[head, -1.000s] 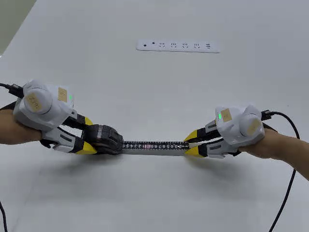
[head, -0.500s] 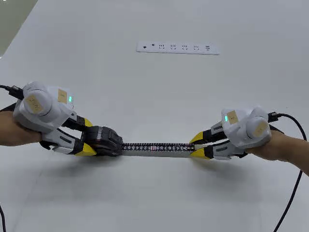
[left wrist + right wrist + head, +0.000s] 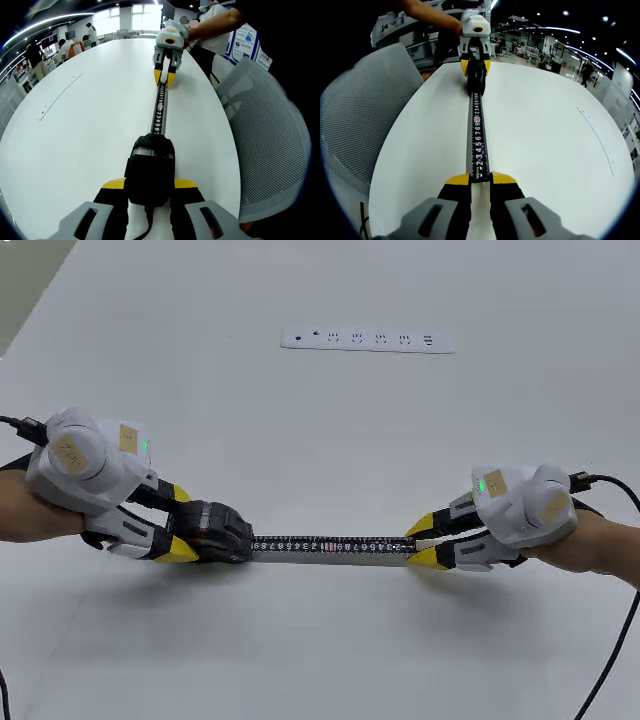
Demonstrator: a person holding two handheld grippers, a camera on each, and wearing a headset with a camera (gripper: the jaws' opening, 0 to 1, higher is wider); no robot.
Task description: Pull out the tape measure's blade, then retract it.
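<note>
A black tape measure case [image 3: 212, 532] rests on the white table, held between the yellow-tipped jaws of my left gripper [image 3: 190, 540], which is shut on it. In the left gripper view the case [image 3: 150, 167] sits right at the jaws. Its numbered blade [image 3: 330, 544] stretches rightward along the table to my right gripper [image 3: 427, 544], which is shut on the blade's end. The right gripper view shows the blade [image 3: 478, 135] running straight from my right gripper [image 3: 480, 180] to the far case [image 3: 476, 75].
A white power strip [image 3: 367, 338] lies flat at the far middle of the table. Black cables trail from both grippers, one curving off the right edge [image 3: 610, 610]. A mesh chair [image 3: 265, 145] stands beside the table edge.
My right gripper has moved further right with the blade end, so more blade is out of the case. The left gripper and the case have stayed put.
</note>
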